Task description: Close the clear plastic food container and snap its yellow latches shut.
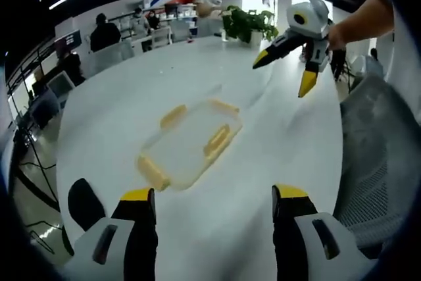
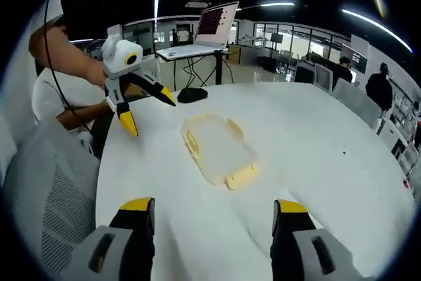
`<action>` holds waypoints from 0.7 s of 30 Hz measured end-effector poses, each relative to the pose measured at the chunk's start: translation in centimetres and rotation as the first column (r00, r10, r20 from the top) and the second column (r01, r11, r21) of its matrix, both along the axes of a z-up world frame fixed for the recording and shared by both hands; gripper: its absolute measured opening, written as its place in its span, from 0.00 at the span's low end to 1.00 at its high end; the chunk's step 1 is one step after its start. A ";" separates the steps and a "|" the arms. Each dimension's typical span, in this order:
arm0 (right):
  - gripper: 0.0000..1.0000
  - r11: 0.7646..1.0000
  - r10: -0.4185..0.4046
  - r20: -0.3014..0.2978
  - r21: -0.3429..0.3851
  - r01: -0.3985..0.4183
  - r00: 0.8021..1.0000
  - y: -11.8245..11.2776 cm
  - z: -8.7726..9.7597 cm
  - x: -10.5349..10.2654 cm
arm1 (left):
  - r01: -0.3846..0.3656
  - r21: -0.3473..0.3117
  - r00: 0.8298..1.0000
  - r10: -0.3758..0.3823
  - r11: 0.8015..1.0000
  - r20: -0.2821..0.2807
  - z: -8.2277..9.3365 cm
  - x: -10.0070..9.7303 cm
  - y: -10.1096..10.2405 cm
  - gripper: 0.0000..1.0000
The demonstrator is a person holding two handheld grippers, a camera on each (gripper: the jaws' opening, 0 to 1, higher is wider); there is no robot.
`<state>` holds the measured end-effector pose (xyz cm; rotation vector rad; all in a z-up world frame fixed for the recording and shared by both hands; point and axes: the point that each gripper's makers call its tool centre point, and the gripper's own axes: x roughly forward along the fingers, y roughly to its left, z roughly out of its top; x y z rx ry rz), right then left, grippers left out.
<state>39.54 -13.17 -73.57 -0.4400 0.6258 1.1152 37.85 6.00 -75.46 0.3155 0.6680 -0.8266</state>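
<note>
Container: clear food container (image 1: 191,143) lies flat mid-surface (image 1: 131,97), yellow latches (image 1: 216,141) splayed outward.
Grippers: left gripper (image 1: 215,203) and right gripper (image 2: 214,210) both gape, empty.
Tip: press lid square first, then latch opposite sides.

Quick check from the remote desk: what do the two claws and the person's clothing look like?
Both claws match: the left claw and the right claw have white bodies and black jaws with yellow tips. A thin black cable hangs near the arm. The person wears a white short sleeve.
</note>
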 end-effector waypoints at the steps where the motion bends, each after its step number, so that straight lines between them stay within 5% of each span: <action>1: 0.71 1.000 0.003 0.000 -0.001 -0.003 1.000 0.1 0.0 0.2 | -0.002 0.000 1.000 0.002 1.000 0.000 0.0 0.2 0.2 0.70; 21: 0.70 0.994 0.092 0.022 -0.062 -0.090 0.996 1.1 -0.4 2.1 | 0.084 0.072 0.996 -0.085 0.994 0.014 -0.6 2.5 1.7 0.68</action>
